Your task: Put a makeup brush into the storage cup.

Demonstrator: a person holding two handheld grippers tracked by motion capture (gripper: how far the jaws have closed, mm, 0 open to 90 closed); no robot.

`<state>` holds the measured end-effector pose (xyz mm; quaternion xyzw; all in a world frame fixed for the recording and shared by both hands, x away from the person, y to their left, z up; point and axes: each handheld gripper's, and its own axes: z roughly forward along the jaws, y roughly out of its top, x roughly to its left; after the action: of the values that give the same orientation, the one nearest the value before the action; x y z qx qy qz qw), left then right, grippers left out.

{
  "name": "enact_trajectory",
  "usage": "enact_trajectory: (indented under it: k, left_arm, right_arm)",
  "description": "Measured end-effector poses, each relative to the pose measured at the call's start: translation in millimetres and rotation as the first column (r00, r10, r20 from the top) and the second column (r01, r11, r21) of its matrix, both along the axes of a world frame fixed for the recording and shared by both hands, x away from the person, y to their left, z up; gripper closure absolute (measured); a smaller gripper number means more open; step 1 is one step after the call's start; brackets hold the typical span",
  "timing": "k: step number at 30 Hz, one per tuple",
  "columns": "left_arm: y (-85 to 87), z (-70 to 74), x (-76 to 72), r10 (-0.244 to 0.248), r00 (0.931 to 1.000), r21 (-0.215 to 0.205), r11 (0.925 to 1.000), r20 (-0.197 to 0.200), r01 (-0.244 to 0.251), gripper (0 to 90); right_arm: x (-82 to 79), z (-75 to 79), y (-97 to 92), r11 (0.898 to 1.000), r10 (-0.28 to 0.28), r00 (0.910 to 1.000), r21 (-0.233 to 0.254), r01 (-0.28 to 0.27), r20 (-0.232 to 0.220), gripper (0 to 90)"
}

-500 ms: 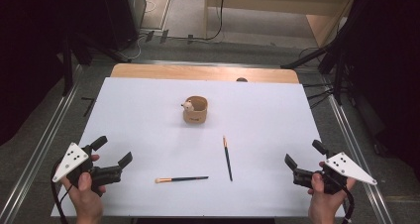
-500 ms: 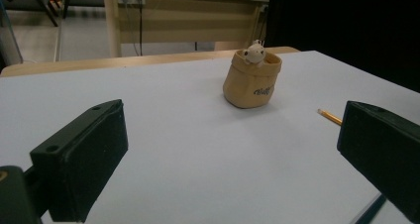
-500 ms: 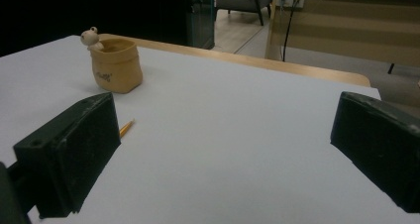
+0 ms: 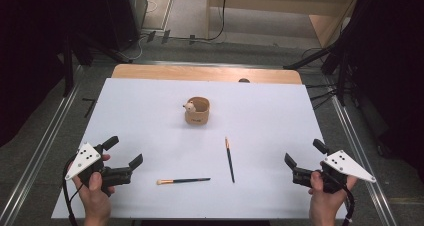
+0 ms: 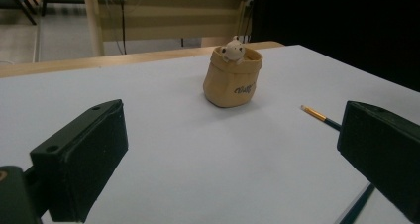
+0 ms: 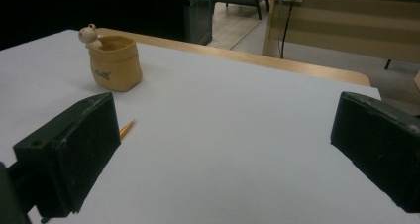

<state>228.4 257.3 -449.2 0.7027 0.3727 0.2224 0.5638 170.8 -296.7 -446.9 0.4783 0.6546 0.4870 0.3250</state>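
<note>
A tan sack-shaped holder (image 4: 197,110) with a small white animal figure on its rim stands upright mid-table; it shows too in the left gripper view (image 5: 232,77) and the right gripper view (image 6: 114,62). A dark pencil-like brush (image 4: 229,159) lies in front of it, pointing away from me. A second brush (image 4: 183,180) with a pale tip lies crosswise nearer the front edge. My left gripper (image 4: 123,152) is open at the front left, empty. My right gripper (image 4: 304,153) is open at the front right, empty. Both sit well apart from the objects.
The white table top (image 4: 150,116) has a wooden strip (image 4: 205,73) along its far edge. Metal rails (image 4: 45,141) run along both sides on the floor. Dark stands and cables (image 4: 345,61) crowd the far right.
</note>
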Motion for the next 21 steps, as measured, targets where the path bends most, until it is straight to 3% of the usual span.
enact_trajectory:
  k: [12,21]
  left_arm:
    - [1.6,2.4,-6.0,-0.007,0.9998,-0.003,1.0000,0.016,0.007,0.0]
    - [1.7,-2.8,-7.7,-0.006,1.0000,0.002,1.0000,0.001,0.006,0.0]
  right_arm:
    - [3.4,1.9,33.1,0.999,0.028,0.9976,-0.013,-0.029,-0.064,0.0]
    - [20.0,11.1,53.7,0.998,0.043,0.9949,-0.035,-0.046,-0.092,0.0]
